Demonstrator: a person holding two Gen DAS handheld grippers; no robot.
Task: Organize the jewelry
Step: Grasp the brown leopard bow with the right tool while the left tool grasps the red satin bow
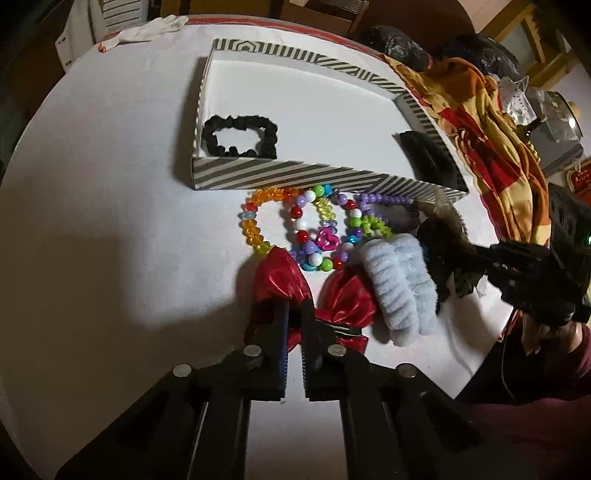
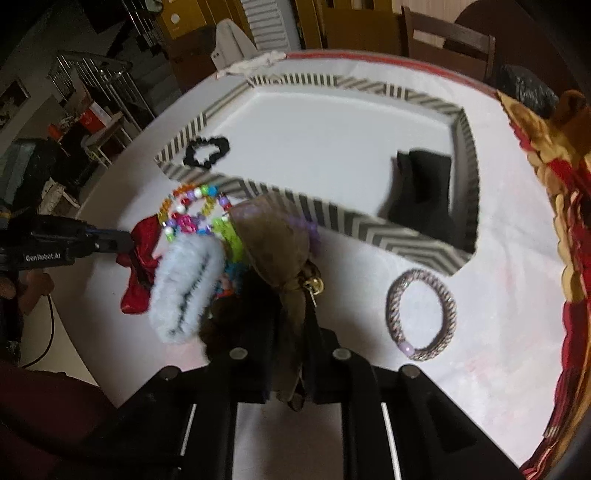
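My left gripper is shut on the middle of a red satin bow that lies on the white tablecloth. Just beyond it lie colourful bead bracelets and a pale blue fluffy scrunchie. My right gripper is shut on a brown sheer bow with a small gold bell, held over the pile. A striped box behind the pile holds a black scrunchie and a black folded item. A braided pink bracelet lies alone to the right.
A red, orange and yellow cloth is heaped along the table's right side. A white glove lies at the far left edge of the round table. A wooden chair stands behind it.
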